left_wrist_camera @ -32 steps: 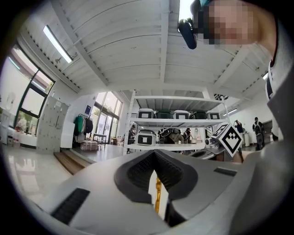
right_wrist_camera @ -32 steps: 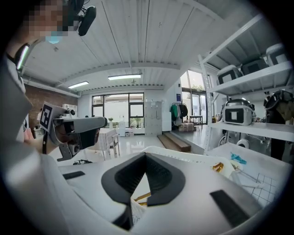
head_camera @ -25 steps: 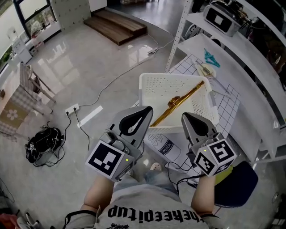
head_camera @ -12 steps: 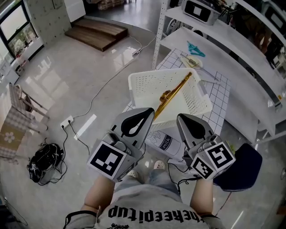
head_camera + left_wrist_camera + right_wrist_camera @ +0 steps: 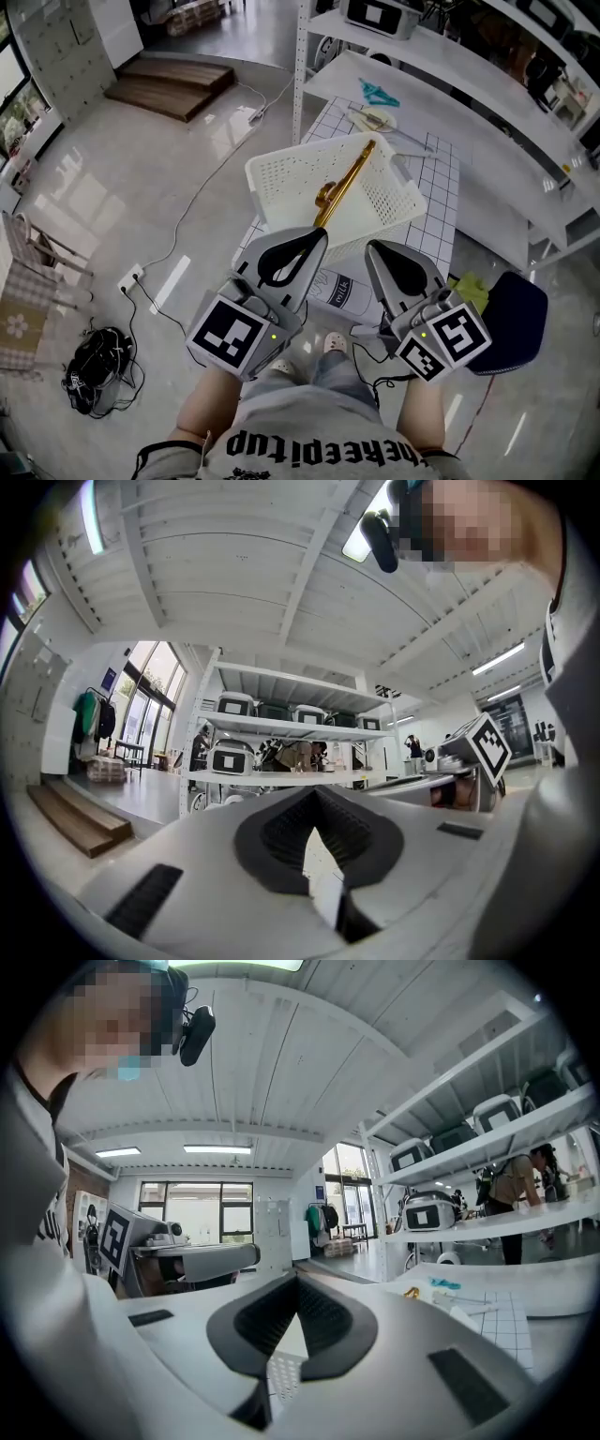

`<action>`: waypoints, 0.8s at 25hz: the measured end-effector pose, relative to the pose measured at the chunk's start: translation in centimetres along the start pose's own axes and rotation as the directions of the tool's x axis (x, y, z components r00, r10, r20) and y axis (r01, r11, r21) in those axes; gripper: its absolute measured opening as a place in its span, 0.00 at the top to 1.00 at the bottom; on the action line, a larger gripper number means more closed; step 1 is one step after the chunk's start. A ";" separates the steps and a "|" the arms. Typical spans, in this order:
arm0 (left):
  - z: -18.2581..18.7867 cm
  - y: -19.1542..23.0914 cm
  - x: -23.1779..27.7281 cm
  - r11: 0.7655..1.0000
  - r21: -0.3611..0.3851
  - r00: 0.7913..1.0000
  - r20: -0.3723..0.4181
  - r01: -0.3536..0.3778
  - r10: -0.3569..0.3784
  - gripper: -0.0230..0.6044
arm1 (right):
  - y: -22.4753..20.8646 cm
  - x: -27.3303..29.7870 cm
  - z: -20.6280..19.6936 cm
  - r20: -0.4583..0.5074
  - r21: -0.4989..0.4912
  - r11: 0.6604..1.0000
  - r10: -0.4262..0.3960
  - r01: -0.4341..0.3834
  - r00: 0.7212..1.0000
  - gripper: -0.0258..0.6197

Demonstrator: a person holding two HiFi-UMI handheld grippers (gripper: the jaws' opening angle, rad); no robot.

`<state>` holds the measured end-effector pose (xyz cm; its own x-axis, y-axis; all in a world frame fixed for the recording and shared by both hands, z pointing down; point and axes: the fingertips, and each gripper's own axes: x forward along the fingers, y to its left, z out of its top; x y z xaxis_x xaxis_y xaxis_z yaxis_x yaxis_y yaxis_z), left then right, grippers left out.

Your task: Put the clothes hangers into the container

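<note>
Gold hanger (image 5: 344, 184) lies aslant in white container (image 5: 289, 174)

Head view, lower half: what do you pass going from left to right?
Black bag on the floor → left gripper → right gripper → dark blue seat.
</note>
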<state>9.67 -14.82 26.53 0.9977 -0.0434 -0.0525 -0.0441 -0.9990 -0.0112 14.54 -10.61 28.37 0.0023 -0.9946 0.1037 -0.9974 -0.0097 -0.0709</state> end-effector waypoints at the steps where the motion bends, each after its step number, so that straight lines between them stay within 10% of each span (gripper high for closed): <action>1: 0.1 -0.2 0.1 1.000 0.007 1.000 0.007 0.010 -0.011 0.94 | 0.0 -0.3 0.0 0.004 0.002 1.000 -0.008 0.008 1.000 0.95; 20: -0.9 -4.5 -0.3 0.991 0.002 0.991 -0.035 0.132 -0.132 0.94 | 1.6 -4.3 0.2 0.056 0.008 0.995 -0.103 0.103 0.993 0.95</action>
<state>9.56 -10.35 27.49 0.9959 0.0887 -0.0154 0.0883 -0.9959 -0.0200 12.95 -6.36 27.57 0.1095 -0.9925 0.0551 -0.9912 -0.1132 -0.0682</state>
